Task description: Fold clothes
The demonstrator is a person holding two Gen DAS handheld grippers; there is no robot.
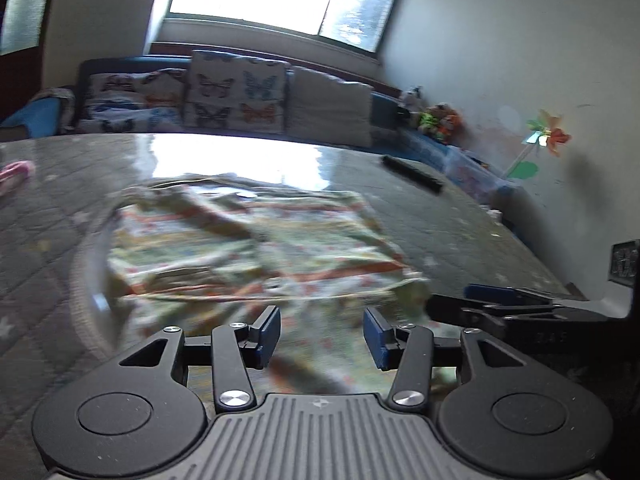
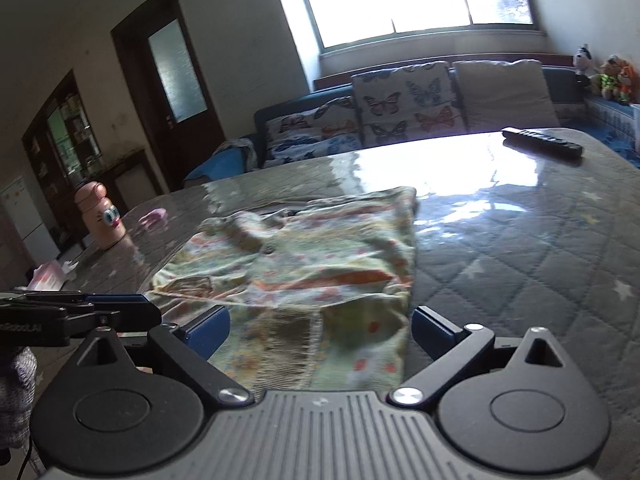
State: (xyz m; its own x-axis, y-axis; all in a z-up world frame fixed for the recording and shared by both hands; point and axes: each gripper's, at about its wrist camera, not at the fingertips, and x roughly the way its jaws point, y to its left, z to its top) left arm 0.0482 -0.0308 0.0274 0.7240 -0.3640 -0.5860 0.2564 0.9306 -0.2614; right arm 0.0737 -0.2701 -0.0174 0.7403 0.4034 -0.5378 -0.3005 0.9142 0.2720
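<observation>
Both tongs are hovering over the near end of the garment right now. The left tongs (image 1: 322, 330) are sitting spread apart, blue pads wide, nothing between them but the printed cloth lying below. The right tongs (image 2: 320, 330) are gaping wider yet, likewise gripping nothing, with the near hem of the garment (image 2: 304, 264) showing between the pads. That garment, pale green with orange and red print, is lying rumpled and partly folded on the quilted grey worktop (image 2: 520, 248), its far edge reaching toward the bright window glare. In the left view the cloth (image 1: 248, 248) is looking blurred. The two tongs are sitting just beside each other, each poking into the other's view. A black remote (image 2: 542, 142) is resting well beyond, near the far edge, and a pink bottle (image 2: 100, 216) is standing upright off to the left side.
</observation>
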